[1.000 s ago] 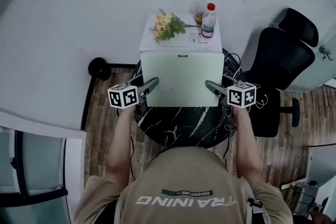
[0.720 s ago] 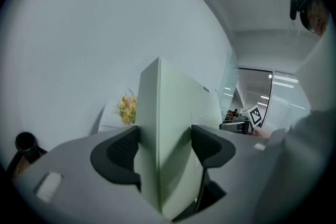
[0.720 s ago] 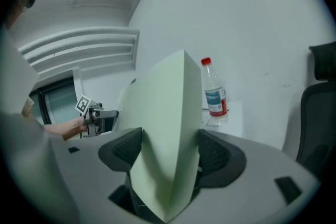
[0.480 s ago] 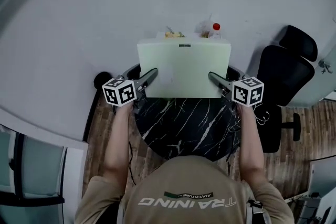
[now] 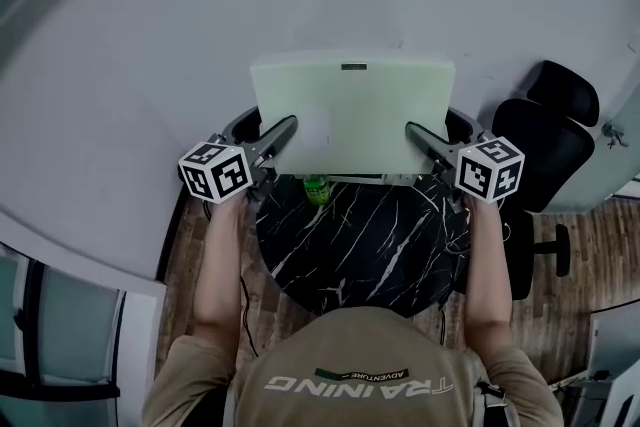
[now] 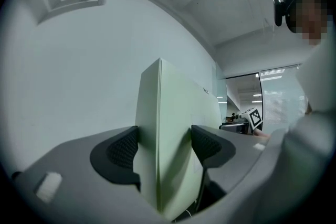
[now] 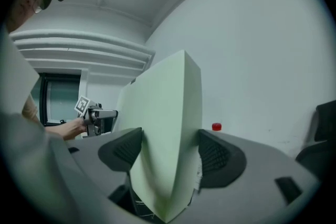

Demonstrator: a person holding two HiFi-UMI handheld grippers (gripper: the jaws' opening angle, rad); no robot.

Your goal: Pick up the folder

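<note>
Two grippers: left gripper on the folder's left edge, right gripper on its right edge, each with a marker cube by the hand.
Task item: pale green, thick rectangular folder, clear of the worktop, broad face turned up toward the head view, over the worktop's far side.
Left fingers: dark ribbed pads closed on the folder's edge, one pad on each face, no gap showing.
Right fingers: dark ribbed pads clamped the same way on the opposite edge, which bulges slightly between them.
Key relation: folder's long axis runs side to side from one gripper to the other. It sits directly between both pairs of fingers, so neither hand is nearer. Any further raise likely depends on both ends rising level.
Task stage (judged): pick-up looks essentially achieved, with the folder carried wholly by the two grips.
Worktop: round black marble-patterned worktop, below and nearer the person than the folder.
Other items: small bright green round object on the worktop just under the folder's near edge, identity unclear; small red cap beyond the folder near the wall; black office chair to the right, well apart.
Risk (judged): uneven pull could twist or bow the folder.
</note>
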